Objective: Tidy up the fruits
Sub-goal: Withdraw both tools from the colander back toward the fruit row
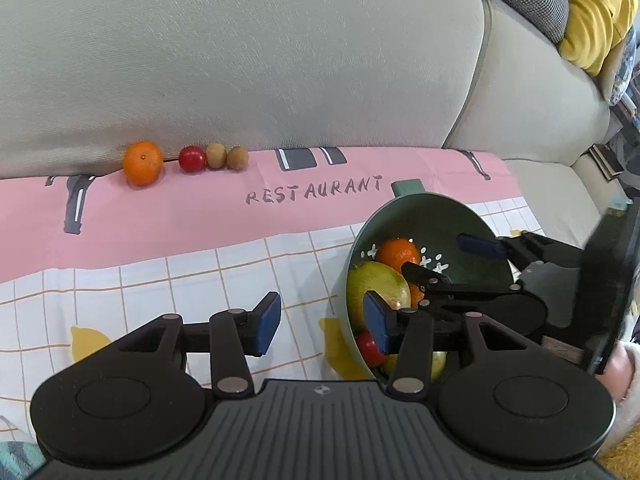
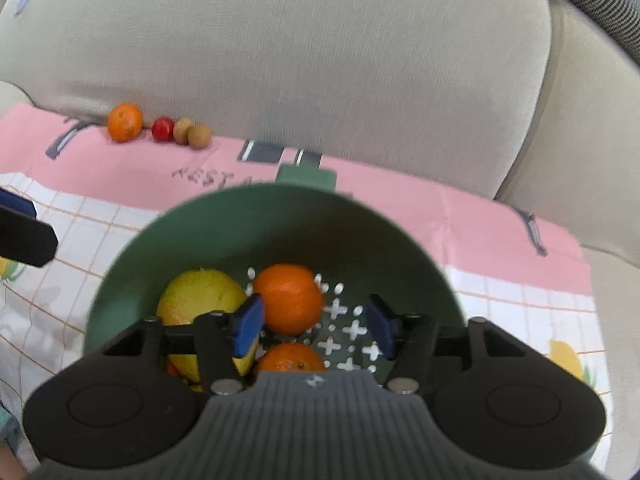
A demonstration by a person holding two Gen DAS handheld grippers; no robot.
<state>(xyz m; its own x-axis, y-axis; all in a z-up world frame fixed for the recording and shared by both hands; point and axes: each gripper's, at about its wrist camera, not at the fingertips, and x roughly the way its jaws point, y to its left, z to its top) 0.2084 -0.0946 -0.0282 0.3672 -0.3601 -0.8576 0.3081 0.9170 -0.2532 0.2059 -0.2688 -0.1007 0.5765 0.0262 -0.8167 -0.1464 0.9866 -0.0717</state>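
Note:
A green colander bowl point(image 2: 224, 220) stands on the cloth and holds a yellow-green fruit point(image 2: 196, 292), two oranges point(image 2: 290, 296) and a small red fruit point(image 1: 370, 348). My right gripper point(image 2: 316, 326) is open inside the bowl, its left pad beside the upper orange, gripping nothing. It also shows in the left wrist view point(image 1: 440, 258). My left gripper point(image 1: 324, 326) is open and empty at the bowl's point(image 1: 404, 208) left rim. By the sofa back lies a row: an orange point(image 1: 143, 162), a red fruit point(image 1: 192, 158) and two brown fruits point(image 1: 226, 156).
A pink and checked cloth point(image 1: 200, 240) covers the sofa seat. The beige sofa back point(image 1: 240, 60) rises right behind the row of fruit. A yellow cushion point(image 1: 596, 12) lies at the far right.

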